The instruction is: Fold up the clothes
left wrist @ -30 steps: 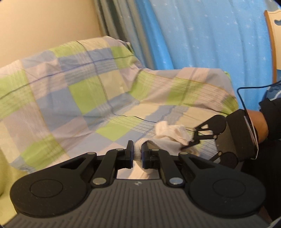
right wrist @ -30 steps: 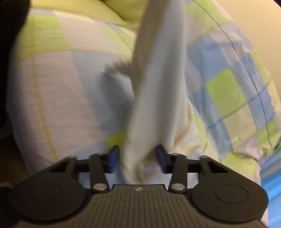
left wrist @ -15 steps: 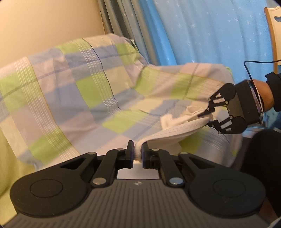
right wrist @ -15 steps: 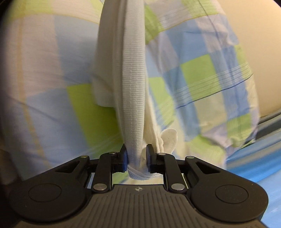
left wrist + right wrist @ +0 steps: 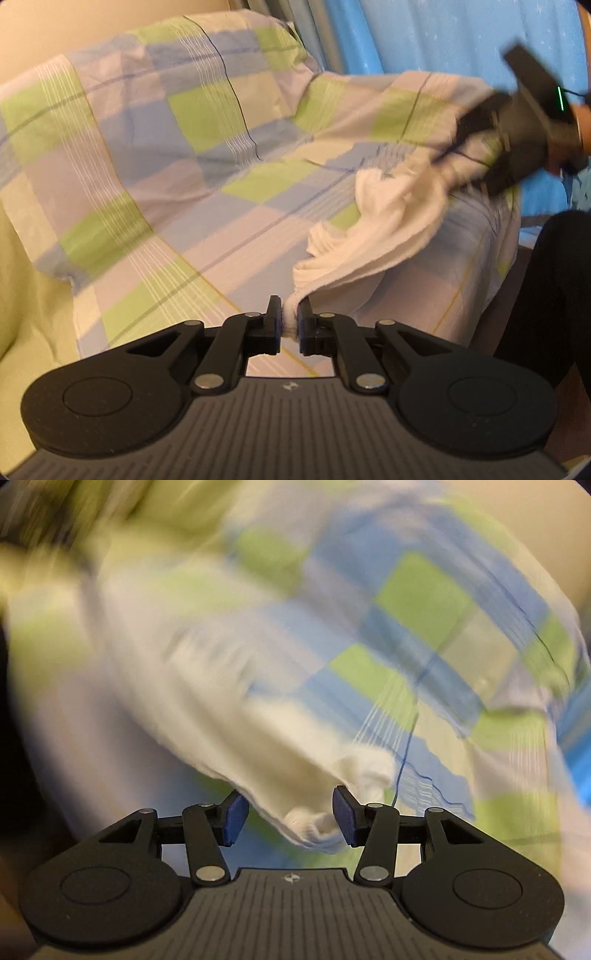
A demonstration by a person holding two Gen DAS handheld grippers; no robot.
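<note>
In the left wrist view, the left gripper [image 5: 289, 325] is seen nearly closed, its two fingers pinching the near end of a white ribbed knit garment [image 5: 384, 221]. From that pinch the garment runs up and to the right, across a bed covered in a green, blue and pale checked cotton sheet [image 5: 177, 155], toward the right gripper [image 5: 480, 162], which is blurred at the far end of the cloth. The long axis of the garment is thus laid between the two grippers, sagging and bunched in the middle, partly lifted off the bed. A blue curtain [image 5: 443, 37] hangs behind, and a person's dark-clothed leg [image 5: 546, 295] is seen at the right edge. No container is seen in this view

In the right wrist view, much is smeared by motion. The right gripper [image 5: 290, 814] is shown with its blue-padded fingers [image 5: 345, 814] spread well apart; the white garment [image 5: 258, 738] lies between and over them, its rolled end close to the right-hand pad, but nothing is clamped. Whether the cloth touches either pad cannot be told. The checked sheet [image 5: 424, 602] fills the background, and no container is seen

It is judged that the garment is now held by the left gripper alone, so the coming move would turn on the loose far end, which lies nearest the right gripper
</note>
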